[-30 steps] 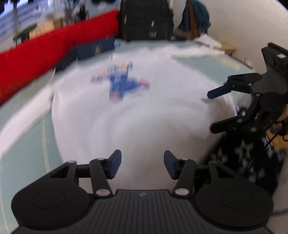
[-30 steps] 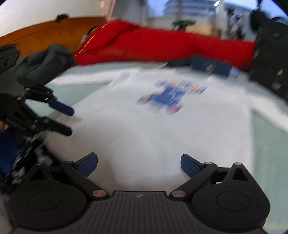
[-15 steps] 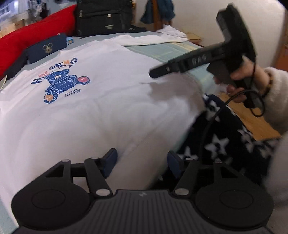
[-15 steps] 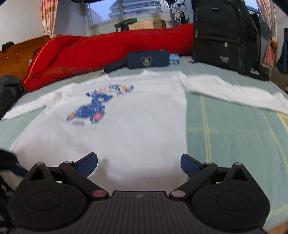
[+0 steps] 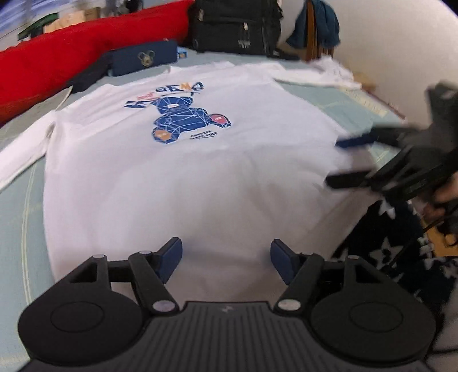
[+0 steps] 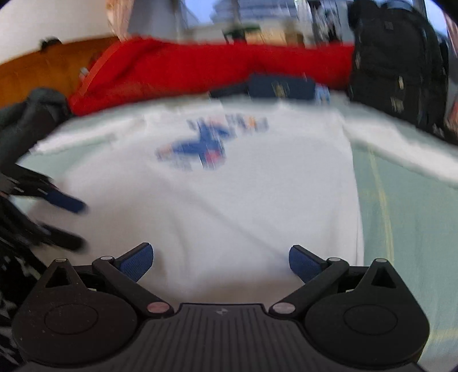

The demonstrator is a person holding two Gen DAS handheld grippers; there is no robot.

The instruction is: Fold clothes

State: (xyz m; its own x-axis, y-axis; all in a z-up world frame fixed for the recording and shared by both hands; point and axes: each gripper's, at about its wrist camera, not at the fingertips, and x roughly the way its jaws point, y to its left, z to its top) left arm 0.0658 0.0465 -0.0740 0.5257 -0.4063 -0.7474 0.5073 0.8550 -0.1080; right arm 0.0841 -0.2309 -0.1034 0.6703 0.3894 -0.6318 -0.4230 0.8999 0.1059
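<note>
Left claw (image 5: 226,259) opening, empty, over white shirt (image 5: 177,171); right claw (image 6: 221,261) wide, seemingly empty.

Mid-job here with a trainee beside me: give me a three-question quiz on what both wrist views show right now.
1. True or false: the white shirt lies spread flat, print side up, on the bed.
2. Multiple choice: what is between the pads of the left gripper? A) a pinched shirt hem B) a sleeve C) nothing, the jaws are opening above the shirt.
3. Short answer: what dark thing stands at the far edge of the bed beside the red bedding?

Key
1. True.
2. C.
3. A black backpack; the right gripper view shows it too.
</note>
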